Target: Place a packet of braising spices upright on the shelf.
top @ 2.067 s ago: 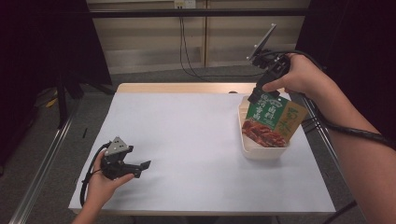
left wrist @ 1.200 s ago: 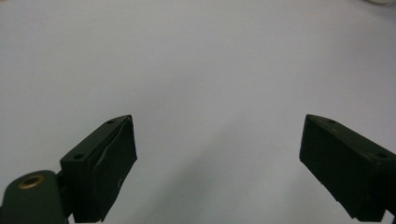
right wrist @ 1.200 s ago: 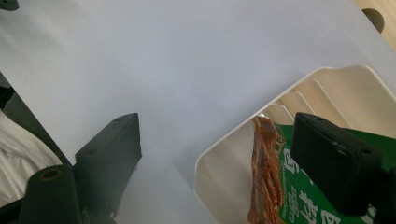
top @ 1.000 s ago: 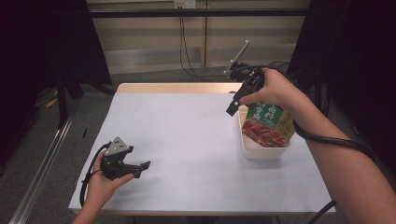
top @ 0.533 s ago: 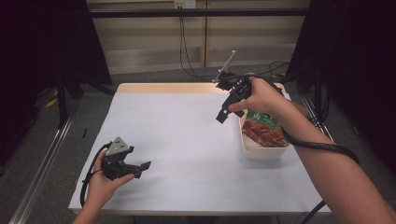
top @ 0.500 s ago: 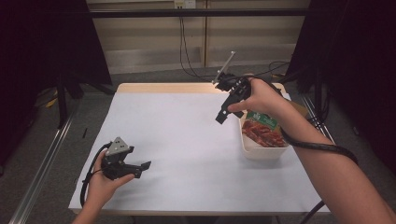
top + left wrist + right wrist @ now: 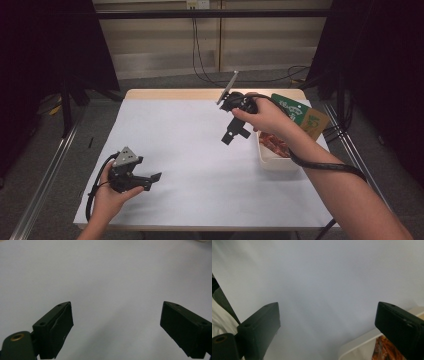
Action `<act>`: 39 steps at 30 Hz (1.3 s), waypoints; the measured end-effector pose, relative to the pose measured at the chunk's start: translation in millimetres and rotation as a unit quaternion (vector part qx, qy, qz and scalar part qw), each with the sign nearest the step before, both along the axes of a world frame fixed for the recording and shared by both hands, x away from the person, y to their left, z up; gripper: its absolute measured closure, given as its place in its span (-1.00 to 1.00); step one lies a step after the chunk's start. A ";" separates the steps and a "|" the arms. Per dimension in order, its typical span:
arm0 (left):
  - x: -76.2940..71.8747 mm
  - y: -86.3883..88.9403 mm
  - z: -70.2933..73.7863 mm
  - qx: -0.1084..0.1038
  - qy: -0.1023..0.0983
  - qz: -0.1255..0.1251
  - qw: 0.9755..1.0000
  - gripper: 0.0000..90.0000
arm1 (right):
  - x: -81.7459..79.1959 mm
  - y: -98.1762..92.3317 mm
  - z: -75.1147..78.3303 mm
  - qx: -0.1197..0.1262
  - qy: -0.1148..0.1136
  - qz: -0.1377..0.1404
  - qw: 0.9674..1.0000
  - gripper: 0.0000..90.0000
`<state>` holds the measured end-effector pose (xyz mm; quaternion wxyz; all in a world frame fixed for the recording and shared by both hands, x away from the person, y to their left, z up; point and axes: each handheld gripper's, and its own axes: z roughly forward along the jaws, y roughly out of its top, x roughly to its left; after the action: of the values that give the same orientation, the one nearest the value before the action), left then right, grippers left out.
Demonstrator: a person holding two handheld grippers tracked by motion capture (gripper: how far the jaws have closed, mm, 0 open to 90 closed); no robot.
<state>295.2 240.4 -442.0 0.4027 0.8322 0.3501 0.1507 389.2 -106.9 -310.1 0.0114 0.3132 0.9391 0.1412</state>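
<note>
A white tray (image 7: pixel 270 159) stands at the right side of the table with a green and red food packet (image 7: pixel 290 107) leaning in it. My right gripper (image 7: pixel 233 134) hovers over the white sheet just left of the tray, pointing down and left. Its jaws have just been opening, and they stand open with nothing between them. In the right gripper view, the right gripper (image 7: pixel 329 332) faces bare sheet, with the tray rim (image 7: pixel 359 342) and the packet (image 7: pixel 387 350) at the lower right. Near the front left corner, my left gripper (image 7: pixel 150 179) rests open. The left gripper view shows the left gripper (image 7: pixel 115 332) holding nothing.
A white sheet (image 7: pixel 190 150) covers the table; a wooden strip (image 7: pixel 170 94) shows along the far edge. A metal rail (image 7: pixel 45 185) runs along the floor at the left. Cables (image 7: pixel 200 55) hang behind the table. Dark curtains stand on both sides.
My right gripper has moved left and down, away from the packet in the tray and out over the sheet. The packet stays in the tray. The left gripper has not moved.
</note>
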 end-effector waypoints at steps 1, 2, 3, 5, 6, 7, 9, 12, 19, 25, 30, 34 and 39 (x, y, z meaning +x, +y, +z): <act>0.1 0.2 0.1 0.001 -0.001 -0.001 1.000 -0.76 | -0.5 1.5 -2.0 0.000 0.001 0.005 1.000 -0.87; 0.0 0.0 0.0 0.000 0.000 0.000 1.000 -0.76 | -1.4 3.6 -5.0 0.003 0.002 0.004 1.000 -0.87; 0.1 0.0 -0.1 0.000 0.000 0.000 1.000 -0.76 | -1.9 4.9 -6.3 0.003 0.004 0.004 1.000 -0.87; 0.4 0.3 -0.1 0.000 0.002 -0.003 1.000 -0.76 | -2.7 8.0 -10.9 0.003 0.005 0.012 1.000 -0.87; 0.7 0.6 0.0 0.002 0.000 -0.005 1.000 -0.76 | -3.0 9.0 -12.2 0.004 0.006 0.013 1.000 -0.87; 0.7 0.5 -0.1 0.001 0.000 -0.004 1.000 -0.76 | -3.2 10.1 -14.0 0.005 0.007 0.014 1.000 -0.87; 0.8 0.4 -0.1 0.001 0.000 -0.004 1.000 -0.76 | -3.8 12.2 -17.7 0.004 0.005 0.015 1.000 -0.87; 0.8 0.1 -0.2 0.004 -0.002 -0.003 1.000 -0.76 | -5.4 15.5 -24.2 0.008 0.010 0.022 1.000 -0.87; 0.8 -0.2 -0.4 0.005 -0.002 -0.004 1.000 -0.76 | -8.2 21.8 -36.4 0.020 0.015 0.037 0.999 -0.87; 0.7 -0.9 -1.0 0.000 -0.001 -0.004 1.000 -0.76 | -11.0 26.3 -47.9 0.022 0.016 0.041 0.999 -0.86; 0.8 -1.2 -1.2 0.001 -0.001 -0.006 1.000 -0.76 | -12.0 28.7 -55.3 0.030 0.018 0.047 0.998 -0.86; 0.9 -0.9 -0.9 0.010 -0.001 -0.007 1.000 -0.76 | -14.9 31.9 -59.8 0.031 0.022 0.045 0.998 -0.86; 0.6 -1.6 -1.1 0.009 -0.001 -0.006 1.000 -0.76 | -16.7 33.9 -68.9 0.030 0.022 0.052 0.998 -0.86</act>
<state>295.8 238.9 -443.1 0.3963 0.8379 0.3427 0.1526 372.6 -73.0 -379.0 -0.0262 0.2674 0.9495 0.1623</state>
